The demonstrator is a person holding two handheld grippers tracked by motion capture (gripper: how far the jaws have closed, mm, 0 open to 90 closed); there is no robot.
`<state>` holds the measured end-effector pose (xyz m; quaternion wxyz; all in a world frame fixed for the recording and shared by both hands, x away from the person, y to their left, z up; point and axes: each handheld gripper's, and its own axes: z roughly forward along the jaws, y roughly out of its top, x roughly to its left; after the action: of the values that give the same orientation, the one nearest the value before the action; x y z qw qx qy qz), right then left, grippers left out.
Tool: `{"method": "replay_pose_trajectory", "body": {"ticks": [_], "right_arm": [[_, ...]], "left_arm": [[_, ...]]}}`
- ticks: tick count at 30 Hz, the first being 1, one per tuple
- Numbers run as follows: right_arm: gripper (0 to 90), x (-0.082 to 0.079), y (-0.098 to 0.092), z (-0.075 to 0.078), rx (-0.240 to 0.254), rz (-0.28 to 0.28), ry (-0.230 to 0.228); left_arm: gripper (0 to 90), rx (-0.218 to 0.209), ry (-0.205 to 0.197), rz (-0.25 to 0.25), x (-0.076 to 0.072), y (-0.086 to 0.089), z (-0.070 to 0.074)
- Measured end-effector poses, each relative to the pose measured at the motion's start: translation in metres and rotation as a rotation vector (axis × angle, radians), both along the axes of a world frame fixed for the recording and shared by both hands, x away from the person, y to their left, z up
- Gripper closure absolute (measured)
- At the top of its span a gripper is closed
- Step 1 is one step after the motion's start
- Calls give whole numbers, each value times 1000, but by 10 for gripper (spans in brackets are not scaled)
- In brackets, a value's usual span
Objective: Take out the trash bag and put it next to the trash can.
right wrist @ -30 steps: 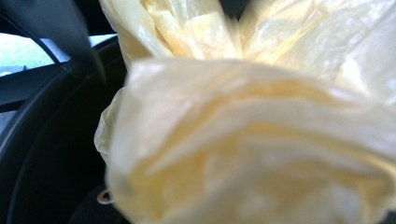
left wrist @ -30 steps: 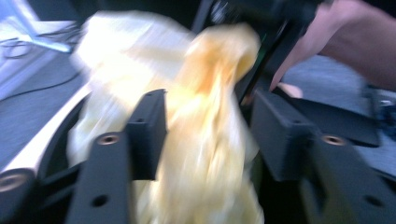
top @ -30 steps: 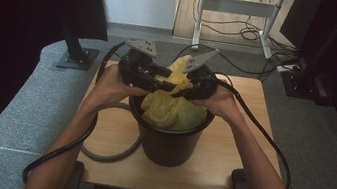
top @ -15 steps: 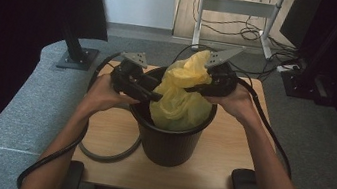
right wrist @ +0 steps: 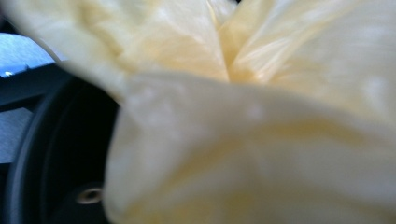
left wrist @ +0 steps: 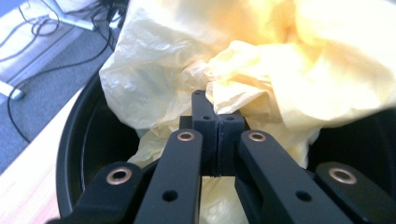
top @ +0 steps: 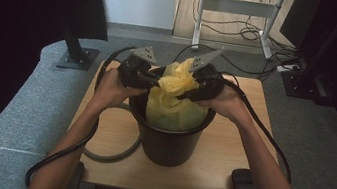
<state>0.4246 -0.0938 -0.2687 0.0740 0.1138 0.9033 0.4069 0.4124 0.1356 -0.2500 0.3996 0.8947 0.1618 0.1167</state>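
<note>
High view: yellow bag [top: 176, 98] bunched up in black bin [top: 169, 142] on table [top: 224, 179]. Left tool [top: 154, 81] at bin's left rim, jaws just closed, pinching bag film. Right tool [top: 188, 93] at bin's right rim, jaws just opening, probably still touching bag; too blurred to tell

A bin [top: 168, 142] stands on the middle of the worktop [top: 226, 169], and a bag [top: 171, 100] sits in it, bunched up above the rim. The left tongs [top: 154, 79] are at the bag's left side over the bin's rim, the right tongs [top: 184, 96] at its right side. A cable [top: 117, 153] loops on the worktop left of the bin. A desk frame [top: 238, 6] stands on the floor behind the worktop.
</note>
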Motion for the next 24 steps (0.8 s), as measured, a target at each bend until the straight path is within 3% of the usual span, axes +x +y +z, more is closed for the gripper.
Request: {"method": "replay_pose_trajectory", "body": {"ticks": [3, 5, 7, 9, 11, 14, 17, 21, 24], "right_arm": [[386, 2, 11, -3, -26, -10, 1], [289, 3, 18, -5, -16, -7, 1], [268, 3, 26, -6, 4, 12, 5], [357, 1, 32, -7, 8, 40, 1], [531, -1, 33, -9, -16, 36, -21], [712, -1, 29, -10, -6, 25, -32], [759, 1, 20, -8, 27, 13, -21], [761, 2, 7, -3, 43, -4, -17], [761, 1, 1, 1, 59, -8, -24]], "left_arm": [[889, -32, 3, -36, -4, -4, 5], [889, -59, 13, -68, -5, -8, 6], [888, -69, 19, -101, -5, -15, 5], [883, -55, 15, -114, -5, -18, 4], [840, -60, 14, -104, -4, -16, 4], [606, -106, 16, -59, -3, -4, 7], [442, -142, 25, -34, -4, 13, 11], [392, -141, 38, -16, -5, 28, 10], [371, -124, 68, -7, -3, 38, 0]]}}
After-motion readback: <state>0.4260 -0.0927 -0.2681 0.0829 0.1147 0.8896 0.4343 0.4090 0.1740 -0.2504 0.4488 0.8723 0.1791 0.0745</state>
